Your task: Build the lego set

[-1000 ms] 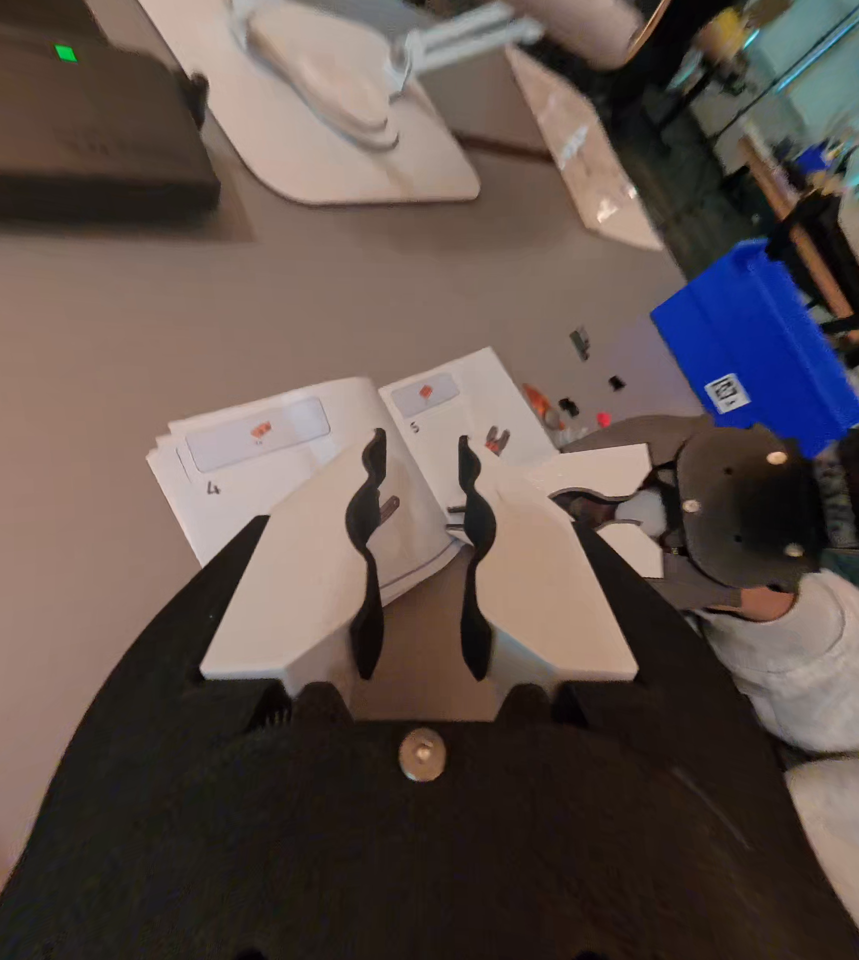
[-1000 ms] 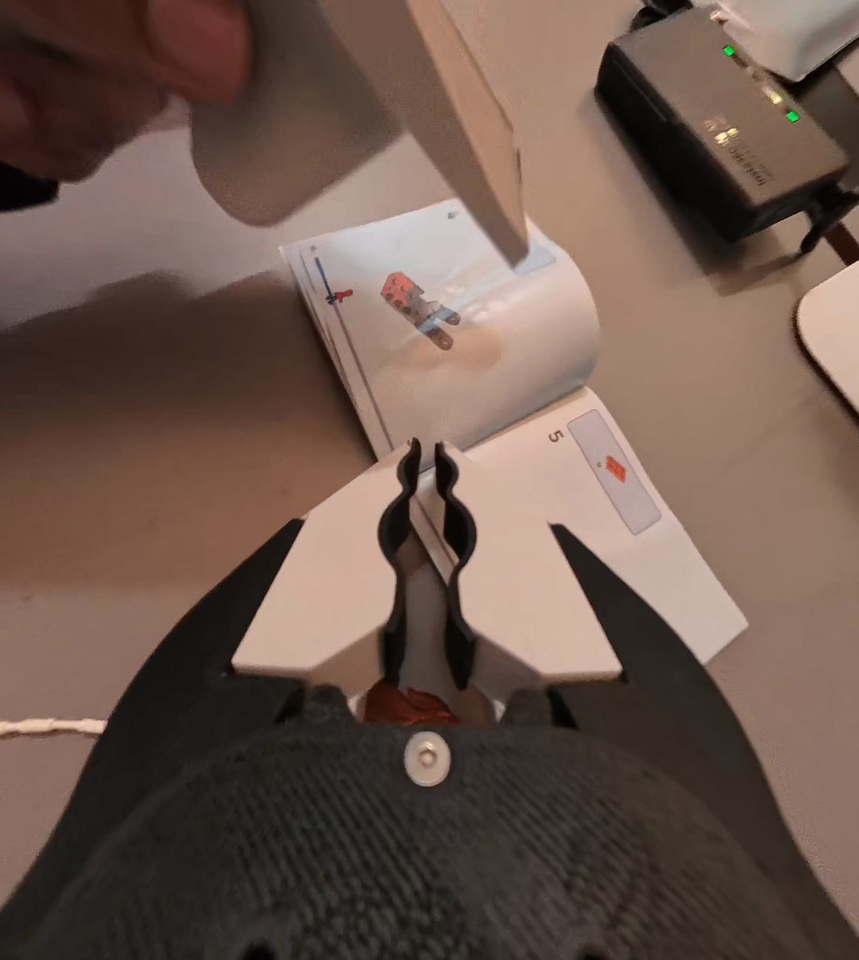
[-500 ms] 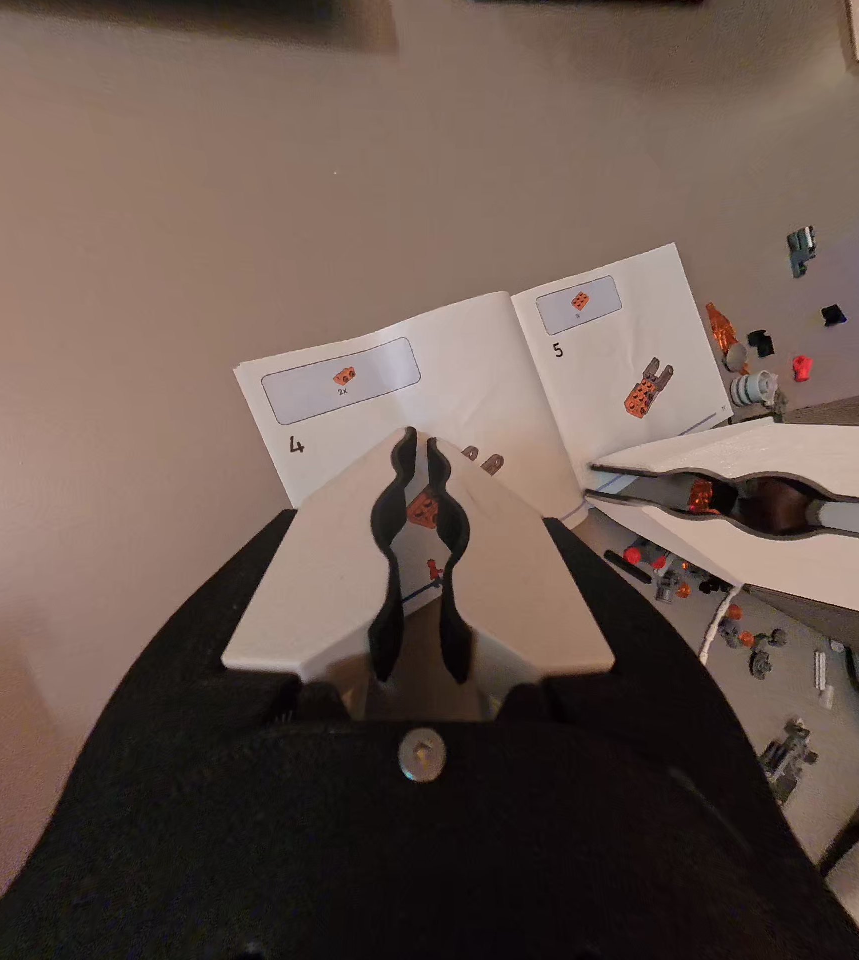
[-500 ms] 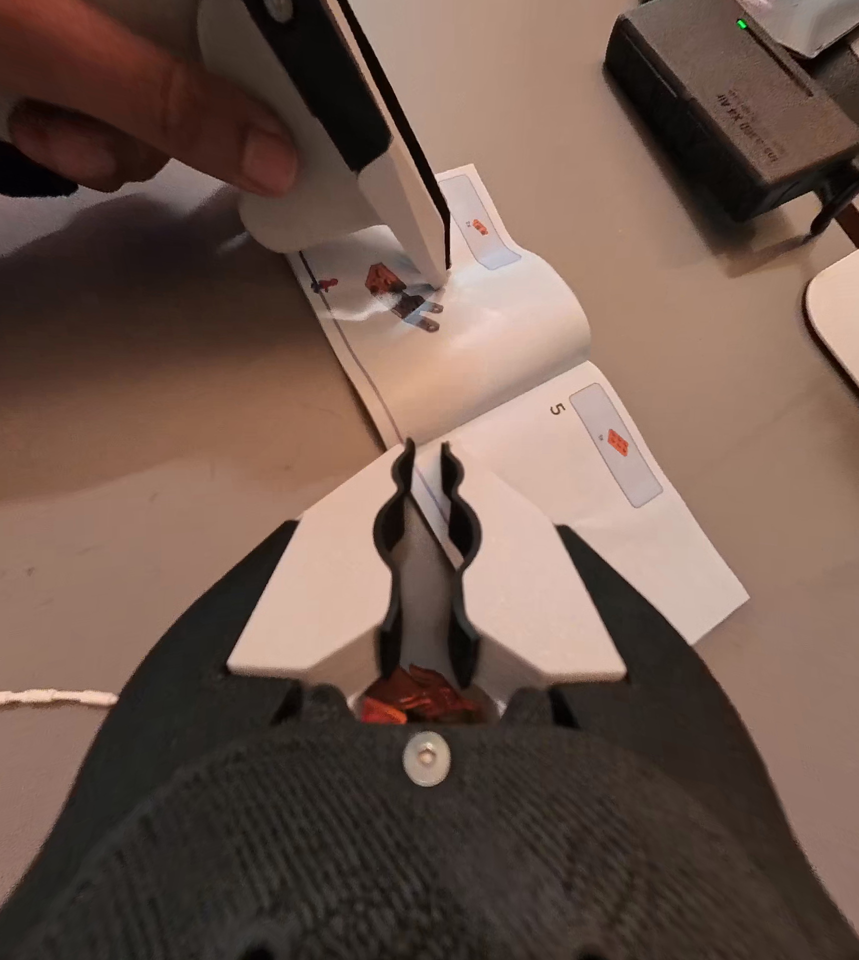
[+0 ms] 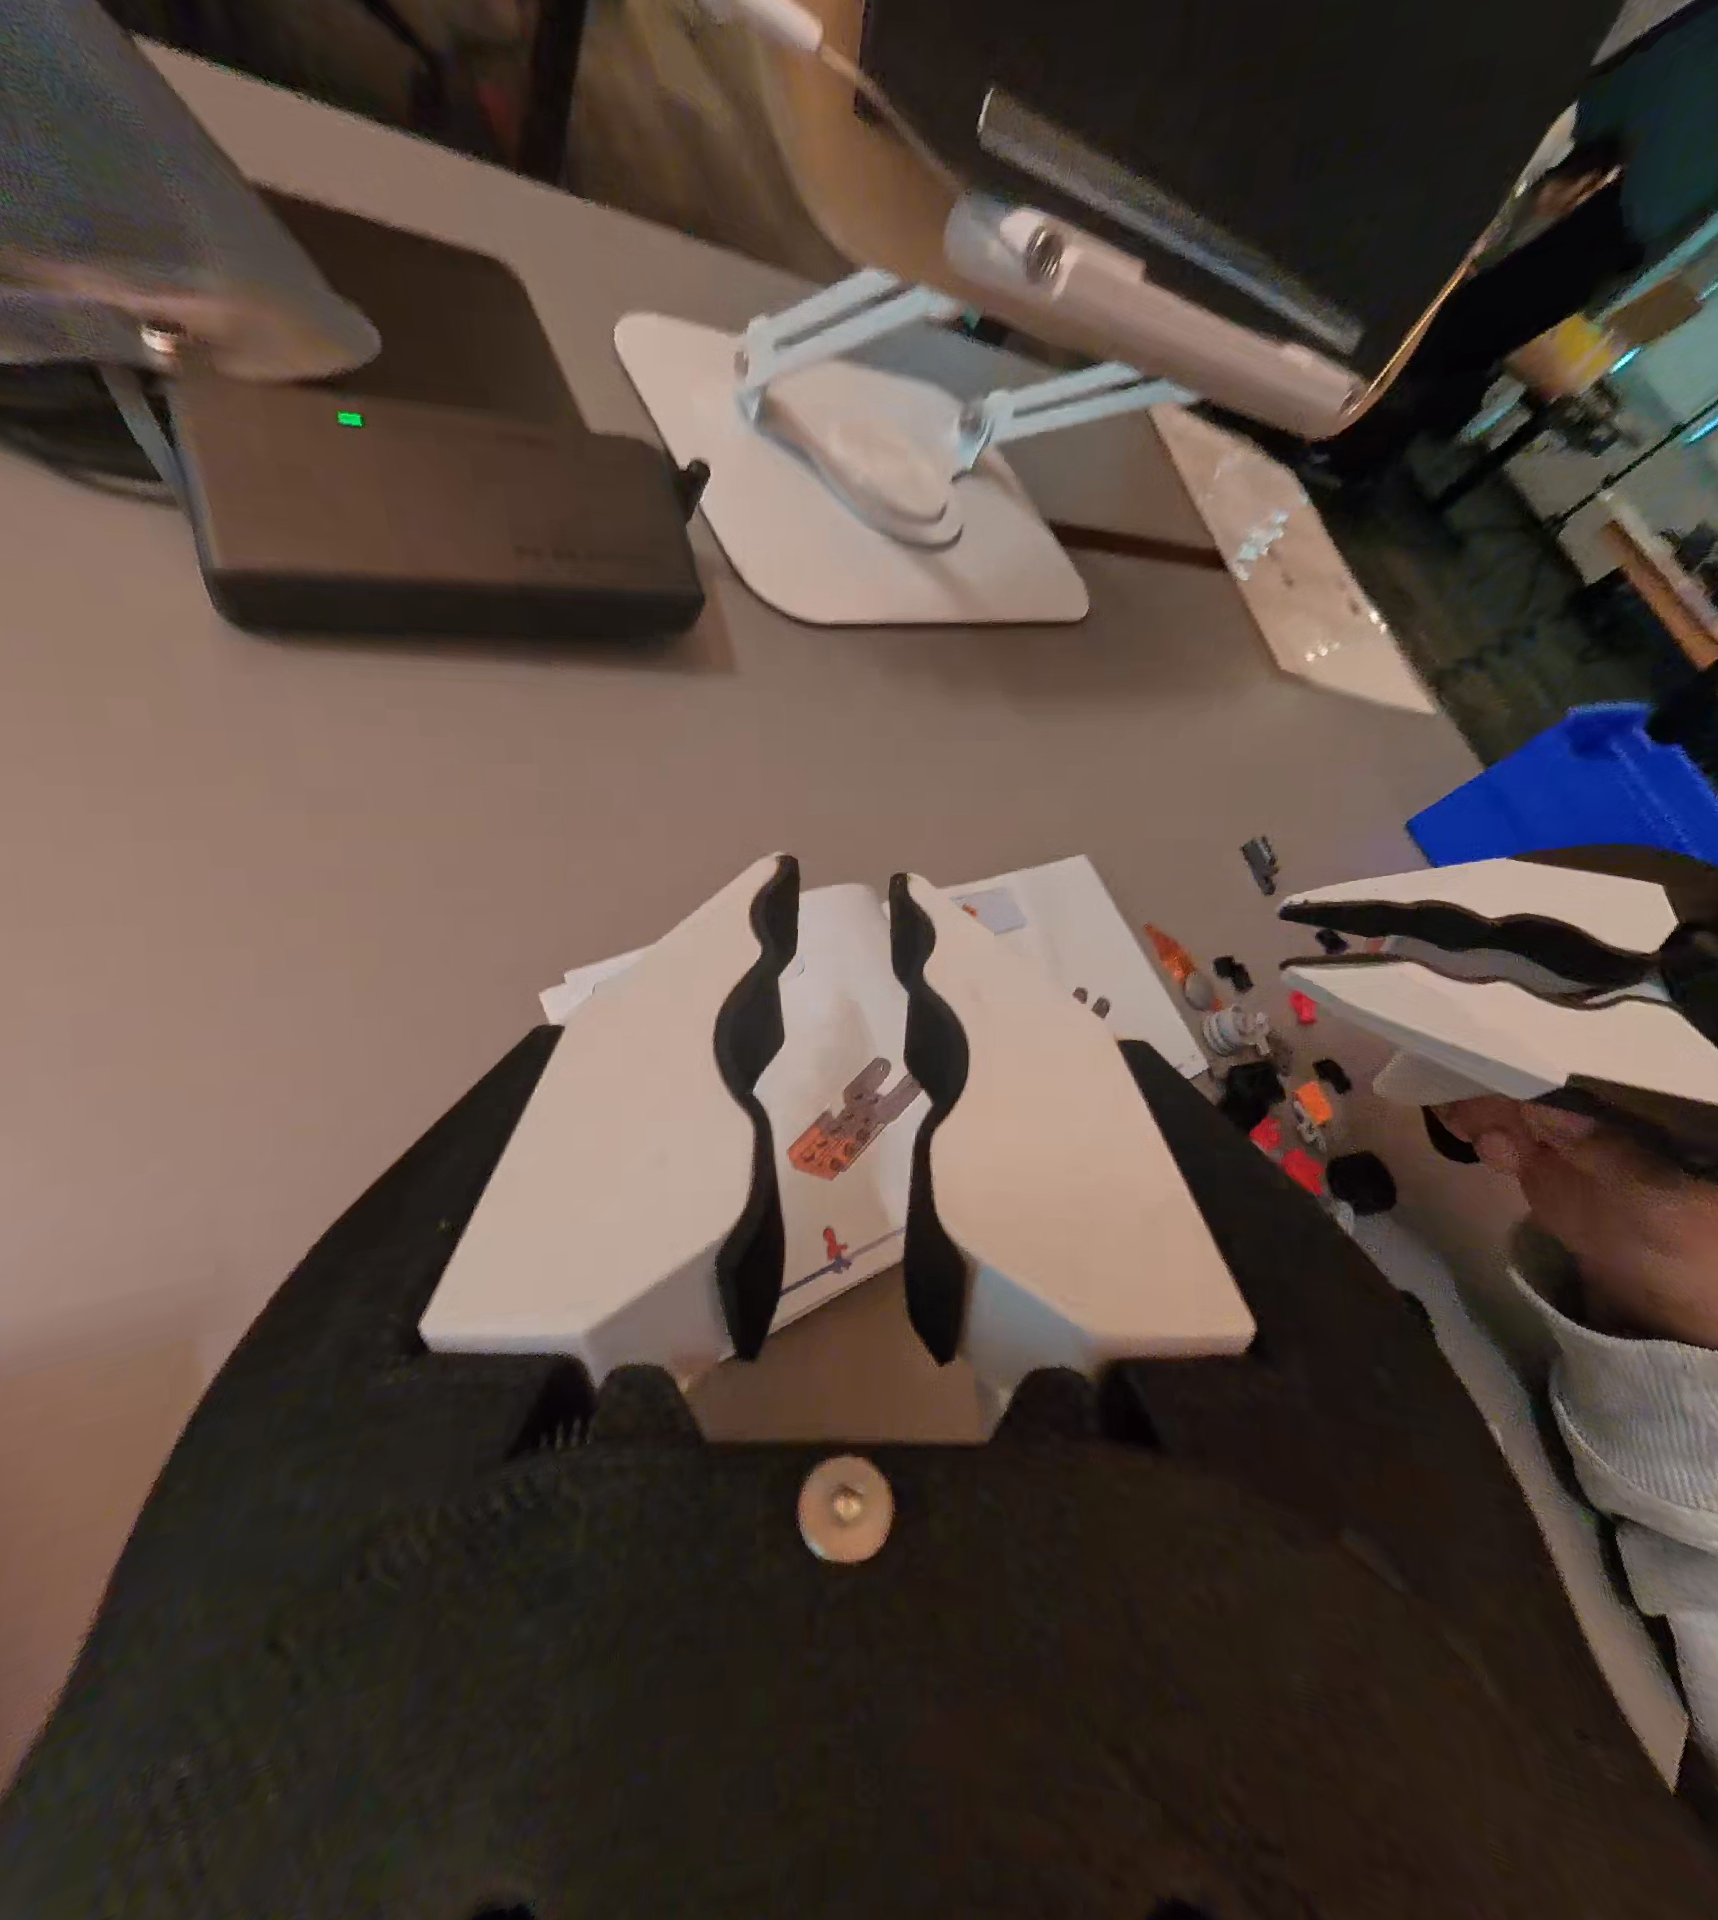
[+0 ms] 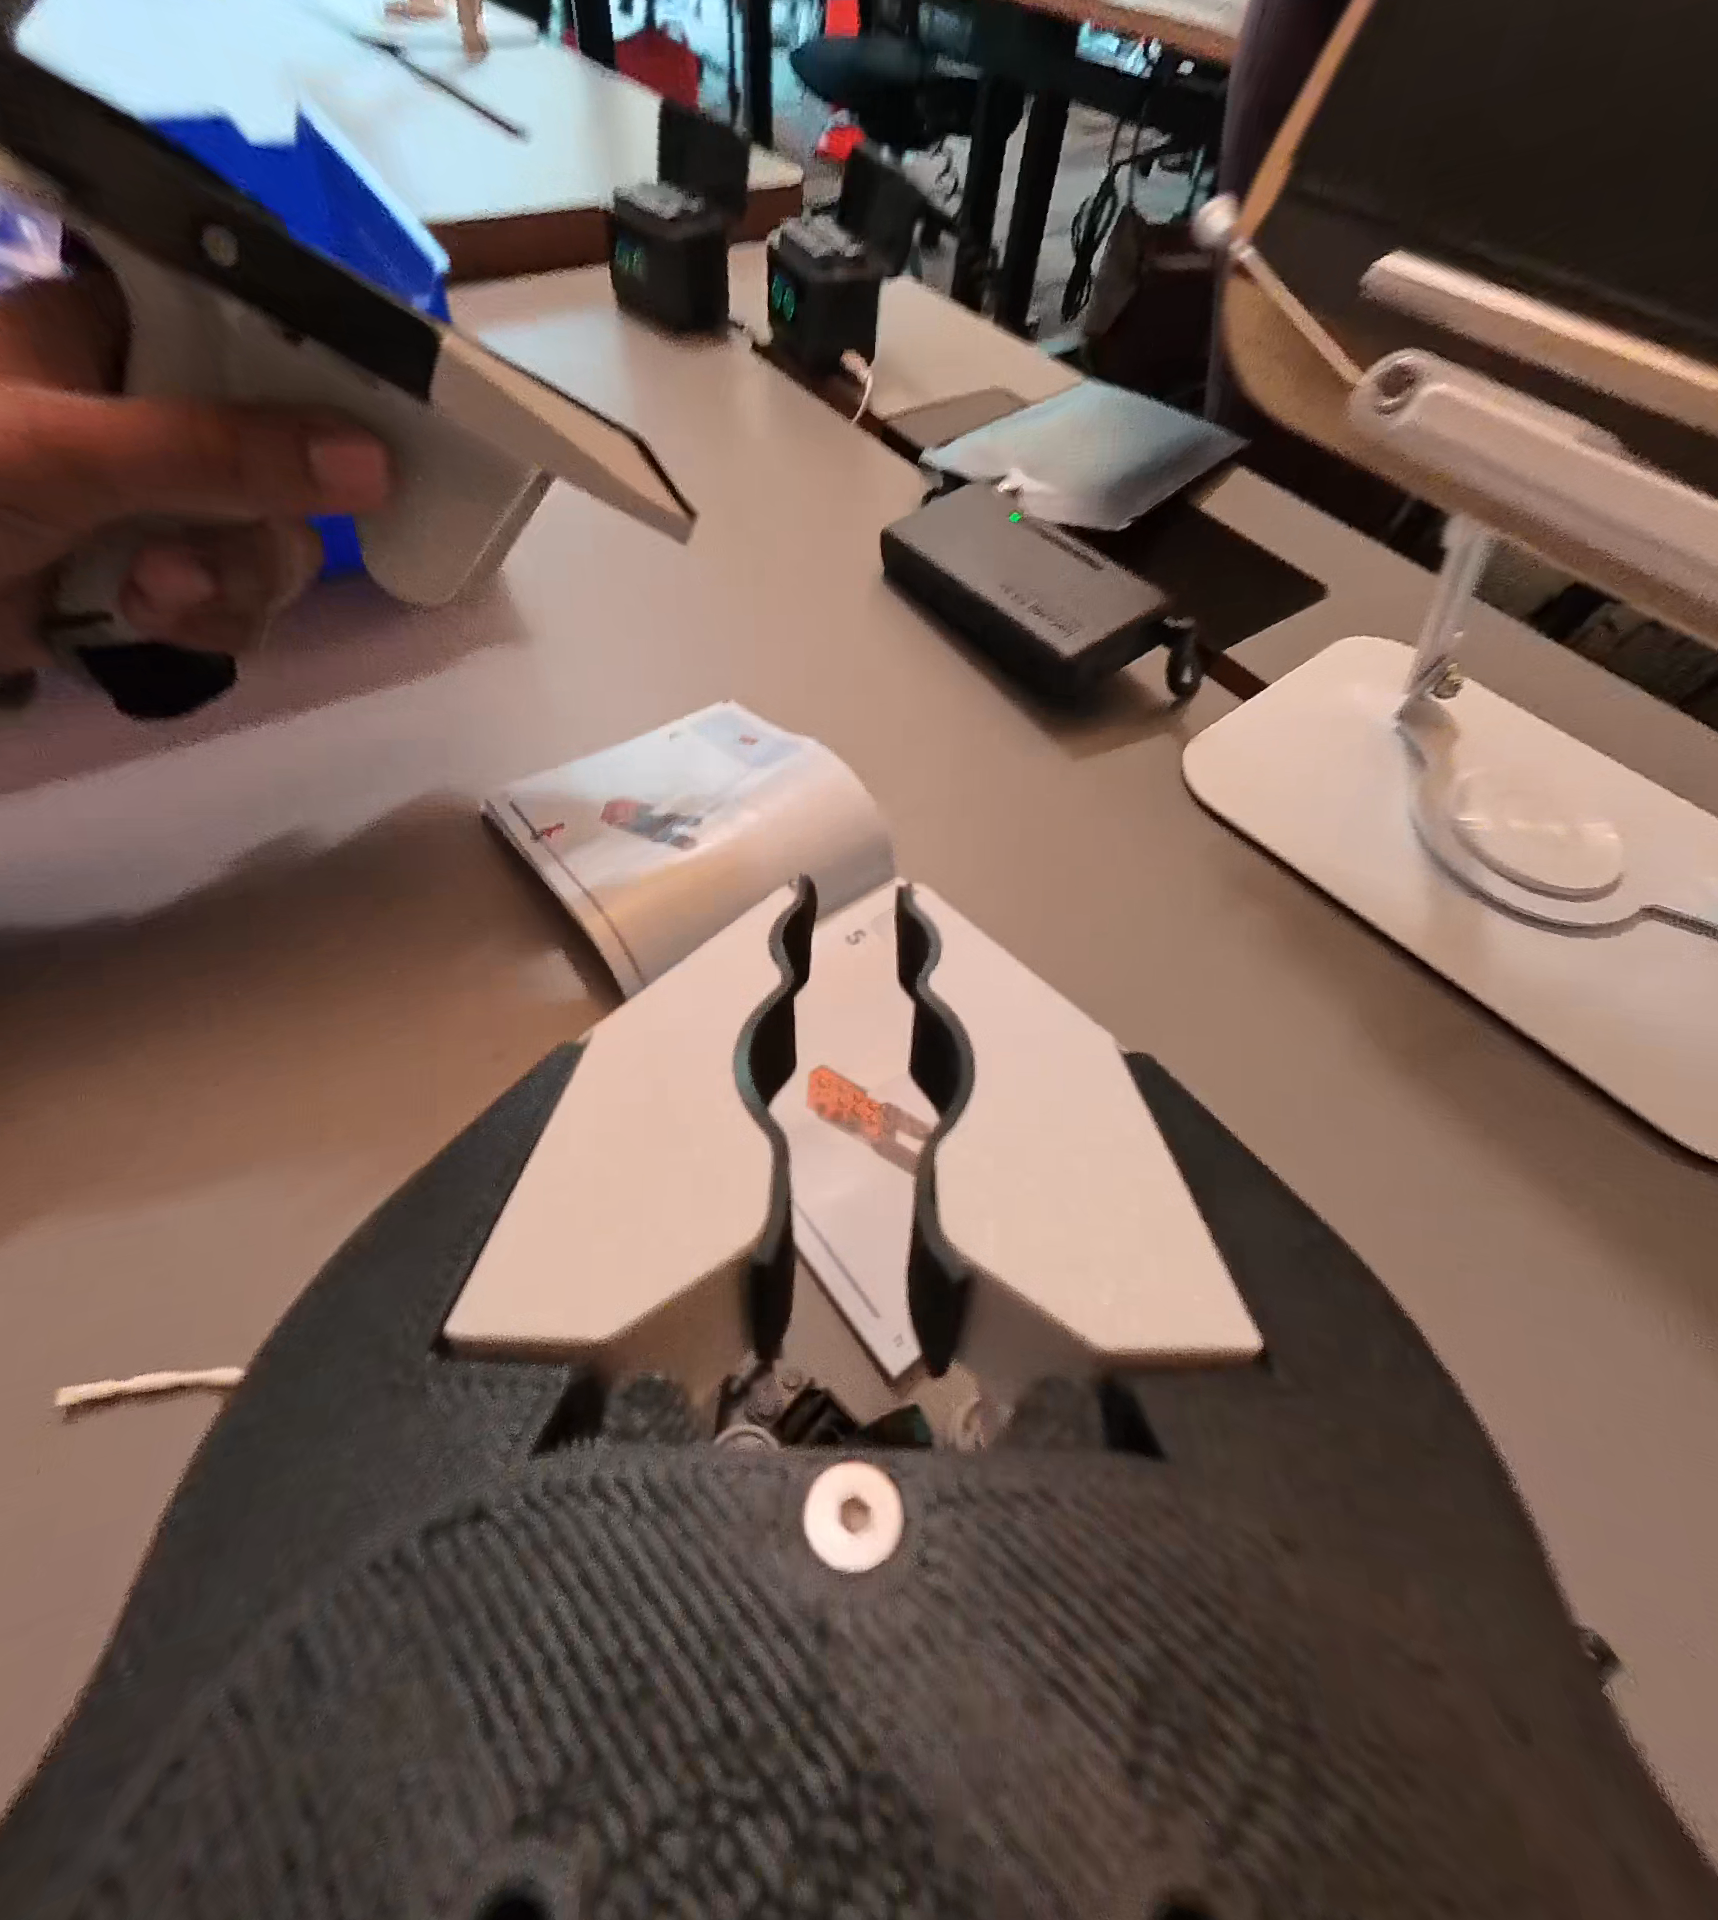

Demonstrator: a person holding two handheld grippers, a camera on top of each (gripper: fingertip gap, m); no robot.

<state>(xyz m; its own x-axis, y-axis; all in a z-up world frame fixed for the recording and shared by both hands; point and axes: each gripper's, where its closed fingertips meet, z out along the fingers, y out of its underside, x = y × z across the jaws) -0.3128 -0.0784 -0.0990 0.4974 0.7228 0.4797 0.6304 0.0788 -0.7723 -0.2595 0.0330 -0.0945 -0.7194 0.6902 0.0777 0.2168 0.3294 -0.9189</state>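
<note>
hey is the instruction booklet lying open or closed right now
Open. The instruction booklet lies spread on the table, printed pages facing up, one page bulging beside the spine. Both hand-held grippers hover above it, empty.

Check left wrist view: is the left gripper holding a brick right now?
No. The left gripper is open and empty, with only the instruction booklet on the table showing through the gap between its fingers.

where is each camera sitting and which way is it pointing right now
Left wrist view: on the left hand-held gripper, looking over the booklet toward the monitor stand; right hand-held gripper and hand show.
Right wrist view: on the right hand-held gripper, facing the booklet; left hand-held gripper shows.
Shared: booklet, black box, monitor stand.
</note>
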